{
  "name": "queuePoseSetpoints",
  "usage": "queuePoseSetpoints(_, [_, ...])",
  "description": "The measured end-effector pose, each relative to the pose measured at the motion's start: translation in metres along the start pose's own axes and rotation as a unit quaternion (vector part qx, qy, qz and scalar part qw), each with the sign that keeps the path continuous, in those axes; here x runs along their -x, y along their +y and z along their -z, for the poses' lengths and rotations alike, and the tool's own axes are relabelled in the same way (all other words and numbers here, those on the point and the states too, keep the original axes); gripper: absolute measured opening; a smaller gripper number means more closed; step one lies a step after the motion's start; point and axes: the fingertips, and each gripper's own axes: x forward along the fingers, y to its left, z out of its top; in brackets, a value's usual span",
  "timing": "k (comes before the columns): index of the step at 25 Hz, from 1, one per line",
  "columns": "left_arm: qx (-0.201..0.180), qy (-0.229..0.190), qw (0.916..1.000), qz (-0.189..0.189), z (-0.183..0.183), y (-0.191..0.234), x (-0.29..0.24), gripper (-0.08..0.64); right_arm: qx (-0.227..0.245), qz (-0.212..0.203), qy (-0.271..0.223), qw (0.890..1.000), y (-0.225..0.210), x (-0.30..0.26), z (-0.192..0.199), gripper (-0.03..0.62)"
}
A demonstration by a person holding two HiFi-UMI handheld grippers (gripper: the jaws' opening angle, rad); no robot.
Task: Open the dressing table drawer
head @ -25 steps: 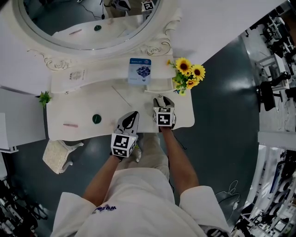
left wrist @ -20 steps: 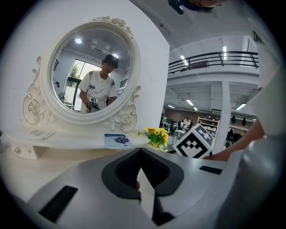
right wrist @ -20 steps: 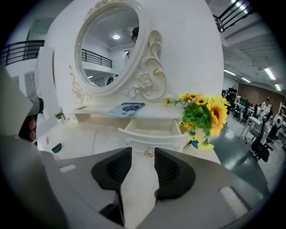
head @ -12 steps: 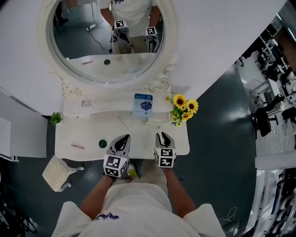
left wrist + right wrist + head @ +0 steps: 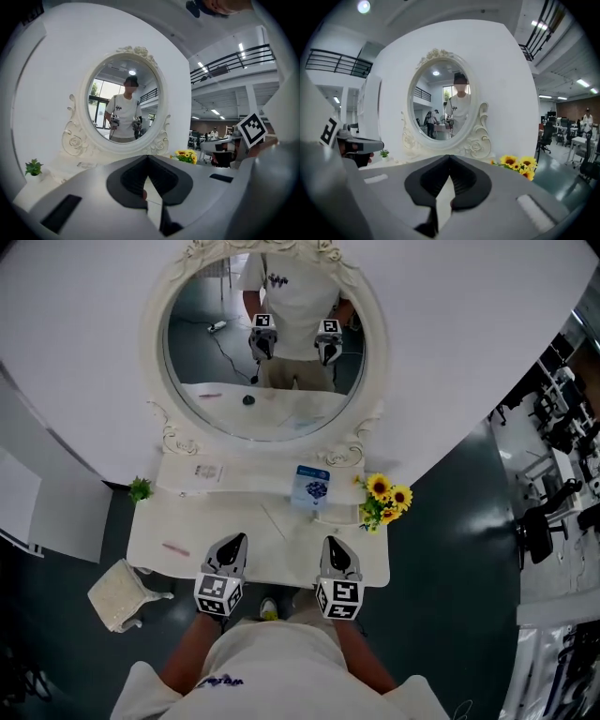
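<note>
Against the white wall [image 5: 469, 343] stands the table [image 5: 202, 532], its oval mirror [image 5: 265, 348] taking up most of the head view, with a stool [image 5: 117, 592] at its left front corner. The drawer shows in no view. It would sit under the front edge, beneath the grippers and the person's body, so I cannot tell whether it is open or shut.

The left gripper [image 5: 233, 542] and right gripper [image 5: 334, 544] hang just over that front edge. Each has its jaws pressed together and is empty.

The likely trouble is a blind reach: with the drawer unseen and both jaws shut, a gripper brought down could bump the front or miss the pull.

The head view alone gives the layout — sunflowers [image 5: 386, 499] at the right, a blue packet [image 5: 312, 487] beside them, a small plant [image 5: 140, 488] far left. The gripper views alone show the jaw tips meeting. They point nearly level at the mirror, not down at the drawer.
</note>
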Motion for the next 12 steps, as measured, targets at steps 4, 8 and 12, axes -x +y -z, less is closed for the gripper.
queuePoseSetpoints(4, [0.007,-0.014,0.9994,-0.03,-0.014,0.024,0.023,0.008,0.006,-0.027,-0.04,0.999,0.023,0.011,-0.041,0.011])
queuePoseSetpoints(8, [-0.006,-0.043,0.9976,-0.055,-0.04,0.033,0.036,0.008,0.017,-0.063,-0.075,0.995,0.046,0.005,-0.081,0.011])
queuePoseSetpoints(12, [-0.006,-0.065,0.9958,-0.064,-0.062,0.031,0.051,0.008,0.032,-0.093,-0.079,0.992,0.065,0.005,-0.098,0.009])
